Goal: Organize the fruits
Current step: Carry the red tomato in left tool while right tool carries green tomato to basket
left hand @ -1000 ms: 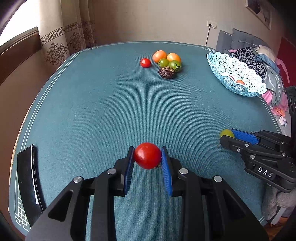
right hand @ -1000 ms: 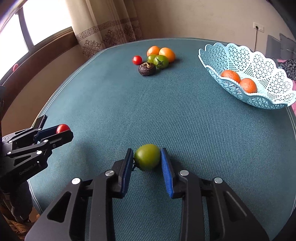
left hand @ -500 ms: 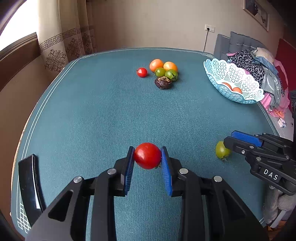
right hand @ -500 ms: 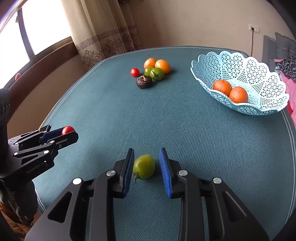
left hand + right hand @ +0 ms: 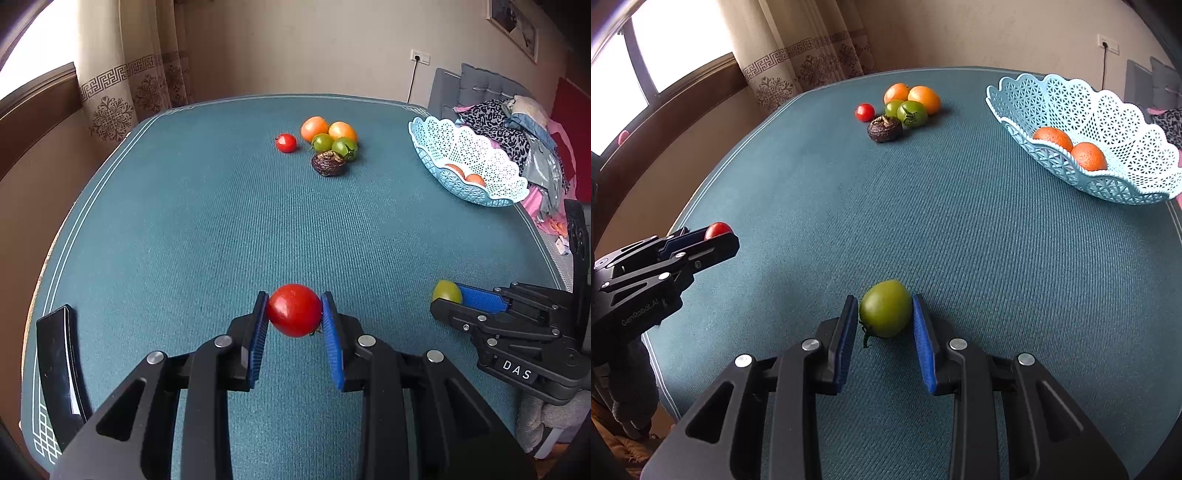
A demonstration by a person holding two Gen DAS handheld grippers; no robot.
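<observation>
My left gripper [image 5: 294, 314] is shut on a red tomato [image 5: 294, 309] and holds it above the teal table [image 5: 207, 229]. My right gripper [image 5: 885, 314] has its blue pads against a green tomato [image 5: 885, 308] near the table's front edge; the same tomato shows in the left wrist view [image 5: 447, 291]. The left gripper shows in the right wrist view [image 5: 716, 236] with the red tomato [image 5: 717, 229]. A light blue lattice basket [image 5: 1108, 122] at the right holds two oranges [image 5: 1071, 147].
A fruit pile lies at the far middle: two oranges [image 5: 328, 129], two green tomatoes [image 5: 334, 144], a small red tomato [image 5: 286, 142] and a dark shrivelled fruit [image 5: 328, 163]. A black object [image 5: 61, 365] sits at the front left edge. Clothes [image 5: 517, 125] lie beyond the basket.
My right gripper let go of the green tomato half a second ago and has now closed back onto it. The left gripper keeps its red tomato.
</observation>
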